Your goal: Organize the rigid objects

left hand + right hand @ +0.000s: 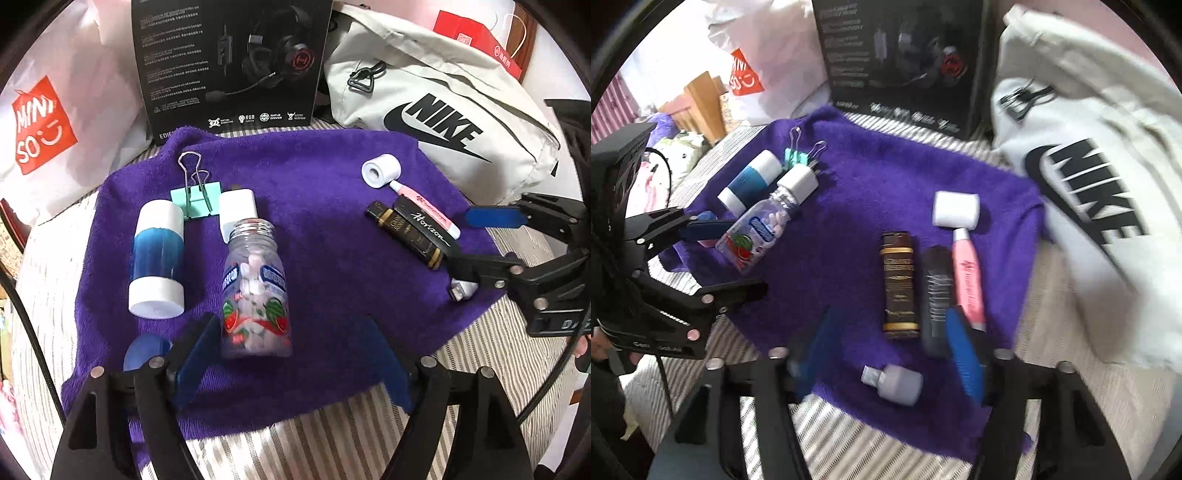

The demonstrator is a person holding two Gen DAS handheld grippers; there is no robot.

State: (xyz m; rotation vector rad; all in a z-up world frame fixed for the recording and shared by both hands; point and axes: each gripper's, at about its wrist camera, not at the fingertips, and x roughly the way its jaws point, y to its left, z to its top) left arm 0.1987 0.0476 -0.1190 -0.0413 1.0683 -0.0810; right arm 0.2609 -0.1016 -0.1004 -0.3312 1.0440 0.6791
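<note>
Your left gripper (291, 365) stands with jaws spread around the base of the candy bottle (256, 291), which lies on the purple towel (325, 177). Your right gripper (890, 354) is also spread wide (the view is blurred), above the small white bottle (897, 382). Beyond this on the towel lie the brown case (899, 284), the black case (936, 299) and the pink tube (966, 273).
</note>
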